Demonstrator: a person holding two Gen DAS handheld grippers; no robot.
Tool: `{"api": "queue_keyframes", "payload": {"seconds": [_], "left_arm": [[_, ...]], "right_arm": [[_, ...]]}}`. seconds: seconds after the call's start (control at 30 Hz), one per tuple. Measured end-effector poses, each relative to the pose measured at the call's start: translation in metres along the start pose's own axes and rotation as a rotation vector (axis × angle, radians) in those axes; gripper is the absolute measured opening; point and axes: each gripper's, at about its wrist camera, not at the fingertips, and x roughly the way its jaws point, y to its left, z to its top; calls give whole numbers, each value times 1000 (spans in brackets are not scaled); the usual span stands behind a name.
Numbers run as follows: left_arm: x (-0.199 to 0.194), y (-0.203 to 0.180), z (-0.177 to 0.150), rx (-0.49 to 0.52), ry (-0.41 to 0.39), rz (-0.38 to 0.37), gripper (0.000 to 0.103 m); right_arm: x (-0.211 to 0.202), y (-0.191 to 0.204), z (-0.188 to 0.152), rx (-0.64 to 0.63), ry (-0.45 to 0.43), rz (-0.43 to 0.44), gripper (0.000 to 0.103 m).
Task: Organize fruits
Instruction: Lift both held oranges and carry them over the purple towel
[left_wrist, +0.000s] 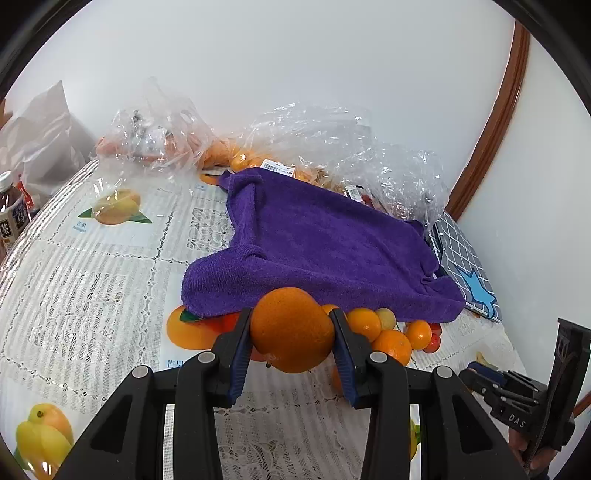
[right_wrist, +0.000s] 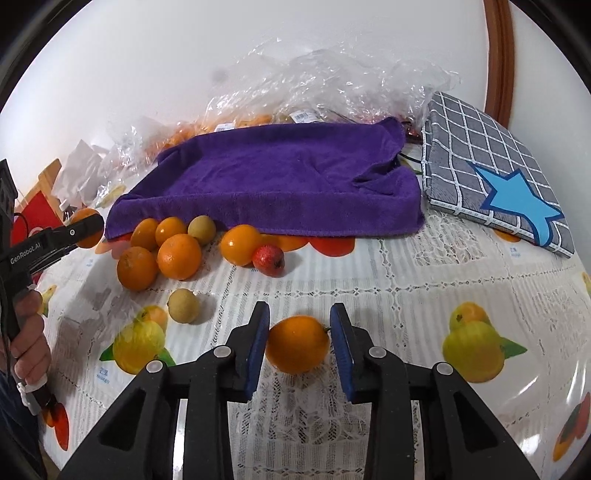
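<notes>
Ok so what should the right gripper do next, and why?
Probably close. The right gripper is open, its blue pads standing either side of a lone orange on the lace tablecloth, with a small gap on the right. The left gripper already grips a larger orange.

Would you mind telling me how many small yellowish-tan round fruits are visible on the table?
2. One tan fruit sits against the purple towel edge among the oranges; the other tan fruit lies alone nearer the right gripper. More may hide under the towel or in the bags.

Home dining table: lace tablecloth, grocery bags, drink bottle.
</notes>
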Motion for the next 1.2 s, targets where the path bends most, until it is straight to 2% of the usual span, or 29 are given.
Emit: {"api": "queue_keyframes", "payload": {"seconds": [0.07, 0.17, 0.23, 0.37, 0.77, 0.93, 1.0, 1.2], "left_arm": [[-1, 0, 0, 1, 1, -1, 38], [-3, -1, 0, 8, -7, -2, 38], [-3, -2, 0, 10, -11, -1, 38], [-4, -2, -1, 6, -15, -4, 38], [3, -9, -5, 51, 7, 20, 38], [4, -11, -6, 64, 9, 14, 38], [7, -12, -6, 69, 18, 13, 38], [8, -8, -5, 40, 22, 2, 38]], "right_arm": [[1, -2, -2, 12, 19, 19, 40], [10, -3, -9, 22, 59, -16, 39], [7, 0, -12, 5, 41, -41, 33], [5, 1, -13, 10, 32, -24, 33], [16, -3, -2, 69, 32, 8, 36], [22, -3, 5, 82, 28, 33, 43], [25, -2, 8, 80, 27, 29, 39], [21, -2, 7, 74, 21, 46, 39]]}}
